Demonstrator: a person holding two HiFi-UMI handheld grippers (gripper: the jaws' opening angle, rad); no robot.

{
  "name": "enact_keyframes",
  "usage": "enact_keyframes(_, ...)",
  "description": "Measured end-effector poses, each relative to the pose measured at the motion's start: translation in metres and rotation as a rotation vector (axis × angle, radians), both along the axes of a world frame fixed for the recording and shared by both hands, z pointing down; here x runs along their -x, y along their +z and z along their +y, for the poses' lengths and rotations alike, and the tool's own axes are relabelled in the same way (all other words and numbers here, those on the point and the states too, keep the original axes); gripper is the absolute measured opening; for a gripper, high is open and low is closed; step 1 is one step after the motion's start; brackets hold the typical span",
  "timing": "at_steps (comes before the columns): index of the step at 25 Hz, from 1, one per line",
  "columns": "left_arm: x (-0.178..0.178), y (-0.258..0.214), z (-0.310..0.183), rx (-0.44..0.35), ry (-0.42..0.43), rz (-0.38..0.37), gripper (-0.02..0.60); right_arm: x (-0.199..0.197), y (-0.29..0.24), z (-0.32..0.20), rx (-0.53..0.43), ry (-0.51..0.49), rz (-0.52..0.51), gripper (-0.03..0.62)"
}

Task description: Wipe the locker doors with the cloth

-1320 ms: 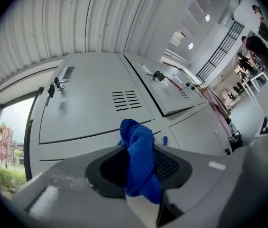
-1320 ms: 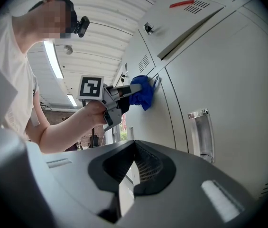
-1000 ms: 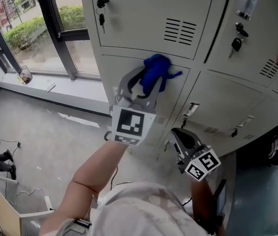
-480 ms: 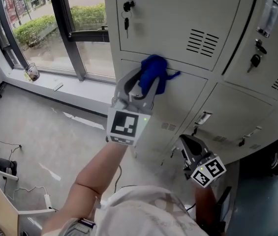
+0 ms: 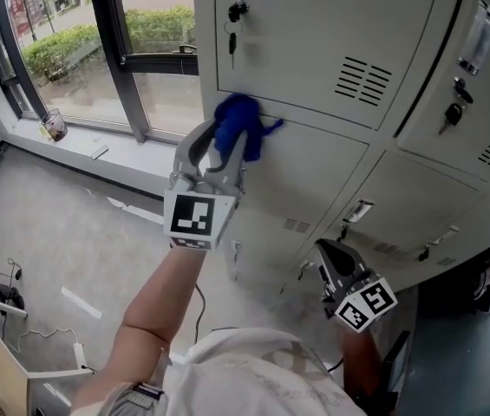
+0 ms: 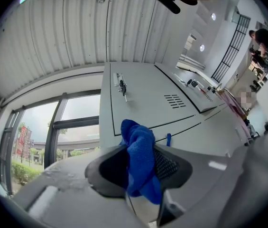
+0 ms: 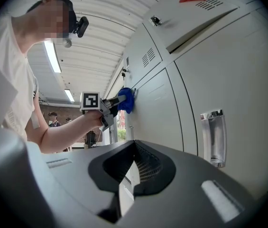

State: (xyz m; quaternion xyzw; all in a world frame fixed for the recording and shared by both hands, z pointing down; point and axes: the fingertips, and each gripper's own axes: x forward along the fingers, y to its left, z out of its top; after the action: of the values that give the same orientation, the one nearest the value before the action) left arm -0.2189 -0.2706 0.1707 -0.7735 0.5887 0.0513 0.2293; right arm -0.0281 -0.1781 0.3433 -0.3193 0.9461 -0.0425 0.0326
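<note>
Cloth (image 5: 238, 124), blue and bunched, is pressing on the seam between the upper locker door (image 5: 314, 24) and the lower door (image 5: 310, 176), near their left edge. My left gripper (image 5: 225, 139) is clamping it, jaws closing on the bunch. In the head view those jaws are covering the cloth's lower end, and the bunch is hiding its own contact with the metal. The right gripper view is giving me that side-on, the cloth touching the door face. The left gripper view is showing it running lengthwise along the jaws, while overhead a thin tail is pointing right along the seam. My right gripper (image 5: 329, 256) is hanging low by the lower doors, its jaws leaving a narrow gap and holding nothing.
</note>
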Motion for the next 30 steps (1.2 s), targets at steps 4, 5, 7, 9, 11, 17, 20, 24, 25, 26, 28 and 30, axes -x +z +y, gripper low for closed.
enact_keyframes(4, 0.02, 0.001, -0.001, 0.003, -0.051, 0.002, 0.156, 0.004, 0.0, 0.0, 0.001, -0.003, 0.004, 0.008)
enact_keyframes(5, 0.024, 0.002, -0.001, 0.005, -0.064, 0.003, 0.156, 0.005, 0.0, 0.001, 0.002, -0.005, 0.005, 0.008)
enact_keyframes(7, 0.033, 0.004, -0.001, 0.005, -0.087, 0.003, 0.156, 0.007, -0.001, 0.001, 0.002, -0.01, 0.006, 0.008)
enact_keyframes(9, 0.042, 0.006, -0.002, -0.002, -0.105, 0.003, 0.156, 0.009, -0.001, 0.001, 0.001, -0.013, 0.007, 0.008)
enact_keyframes(11, 0.05, 0.01, -0.003, -0.014, -0.124, -0.007, 0.155, 0.009, 0.0, 0.002, 0.003, -0.014, 0.009, 0.008)
enact_keyframes(17, 0.075, 0.019, 0.0, -0.013, -0.156, 0.01, 0.15, 0.015, 0.001, 0.0, 0.005, -0.019, 0.004, 0.008)
enact_keyframes(20, 0.085, 0.028, 0.007, -0.014, -0.18, 0.019, 0.15, 0.016, 0.004, 0.0, 0.017, -0.024, 0.001, 0.008)
enact_keyframes(24, 0.077, 0.043, 0.01, 0.023, -0.193, -0.011, 0.15, 0.017, 0.005, 0.003, 0.026, -0.027, 0.005, 0.008)
enact_keyframes(25, 0.075, 0.047, 0.007, 0.039, -0.193, -0.016, 0.152, 0.018, 0.005, 0.003, 0.024, -0.03, 0.004, 0.008)
enact_keyframes(26, 0.073, 0.049, 0.005, 0.048, -0.19, -0.017, 0.152, 0.02, 0.003, 0.003, 0.02, -0.035, 0.004, 0.008)
enact_keyframes(28, 0.068, 0.049, 0.001, 0.047, -0.184, -0.02, 0.152, 0.022, 0.001, 0.002, 0.011, -0.041, 0.004, 0.008)
enact_keyframes(30, 0.061, 0.049, 0.0, 0.045, -0.179, -0.026, 0.152, 0.021, 0.003, 0.003, 0.012, -0.039, 0.008, 0.008)
